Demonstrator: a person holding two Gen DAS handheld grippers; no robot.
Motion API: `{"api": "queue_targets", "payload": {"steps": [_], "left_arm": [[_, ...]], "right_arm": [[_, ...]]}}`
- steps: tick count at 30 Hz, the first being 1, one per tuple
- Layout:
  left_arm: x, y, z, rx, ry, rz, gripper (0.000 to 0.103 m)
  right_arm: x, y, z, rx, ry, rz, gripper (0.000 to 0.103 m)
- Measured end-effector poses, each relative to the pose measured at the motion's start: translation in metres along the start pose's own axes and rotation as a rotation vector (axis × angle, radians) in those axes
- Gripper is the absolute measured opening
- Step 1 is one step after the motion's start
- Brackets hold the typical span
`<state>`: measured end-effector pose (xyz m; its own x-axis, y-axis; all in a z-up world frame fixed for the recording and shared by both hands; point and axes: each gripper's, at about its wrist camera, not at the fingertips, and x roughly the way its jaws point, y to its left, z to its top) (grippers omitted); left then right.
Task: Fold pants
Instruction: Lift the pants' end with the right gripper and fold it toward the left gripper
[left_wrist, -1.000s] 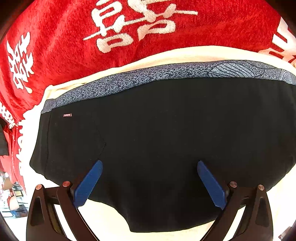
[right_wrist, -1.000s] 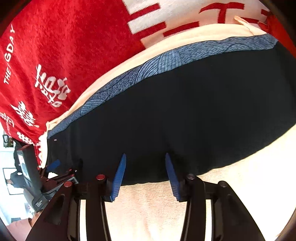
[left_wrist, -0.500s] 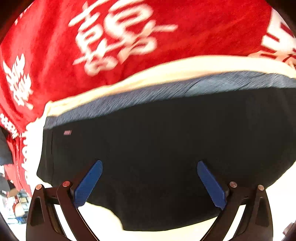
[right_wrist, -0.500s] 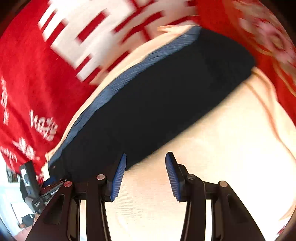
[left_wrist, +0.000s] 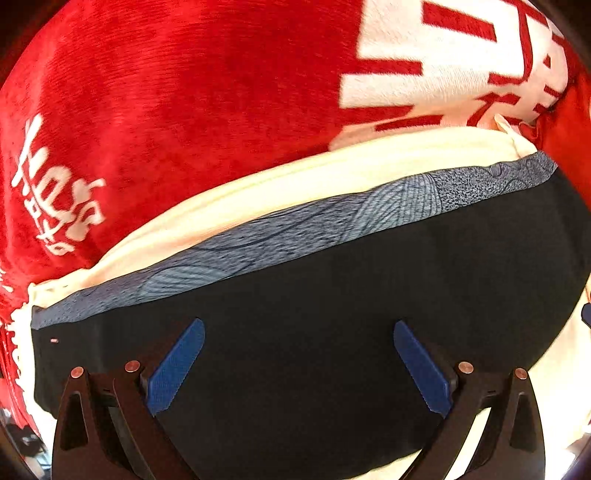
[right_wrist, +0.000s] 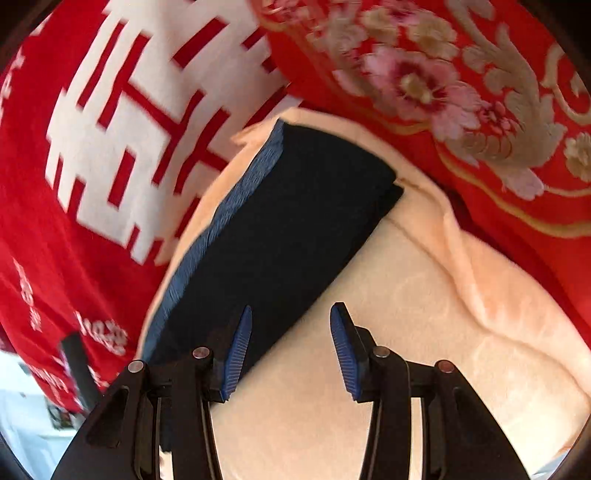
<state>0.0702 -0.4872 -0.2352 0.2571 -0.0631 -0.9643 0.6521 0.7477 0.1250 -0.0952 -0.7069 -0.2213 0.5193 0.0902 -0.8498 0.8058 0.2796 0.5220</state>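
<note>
The black pants (left_wrist: 332, 314) lie folded flat on a cream towel (left_wrist: 295, 177), their grey-blue patterned waistband (left_wrist: 314, 221) along the far edge. My left gripper (left_wrist: 297, 363) is wide open just above the black cloth, holding nothing. In the right wrist view the pants (right_wrist: 280, 229) form a dark slab running up from lower left. My right gripper (right_wrist: 291, 350) is open and empty over the cream towel (right_wrist: 406, 332), its left finger by the pants' near edge.
A red blanket with white characters (left_wrist: 184, 92) lies beyond the towel and shows in the right wrist view too (right_wrist: 92, 147). A red floral quilt (right_wrist: 461, 92) lies at the upper right. A dark stand (right_wrist: 77, 365) shows at the lower left.
My left gripper has slid right along the pants, staying open. My right gripper has swung right and back off the pants, over the cream towel.
</note>
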Motion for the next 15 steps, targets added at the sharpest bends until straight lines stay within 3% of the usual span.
{"api": "queue_targets", "payload": {"steps": [5, 9, 15], "left_arm": [[0.007, 0.001, -0.007, -0.032, 0.001, -0.018, 0.103], [0.006, 0.005, -0.013, -0.028, -0.016, -0.023, 0.103], [0.007, -0.002, -0.014, -0.048, -0.006, -0.044, 0.103]], "right_arm": [[0.012, -0.022, -0.004, 0.068, -0.007, 0.102, 0.048], [0.023, -0.023, 0.000, 0.072, -0.067, 0.188, 0.048], [0.045, -0.008, 0.024, 0.065, -0.099, 0.214, 0.050]]}}
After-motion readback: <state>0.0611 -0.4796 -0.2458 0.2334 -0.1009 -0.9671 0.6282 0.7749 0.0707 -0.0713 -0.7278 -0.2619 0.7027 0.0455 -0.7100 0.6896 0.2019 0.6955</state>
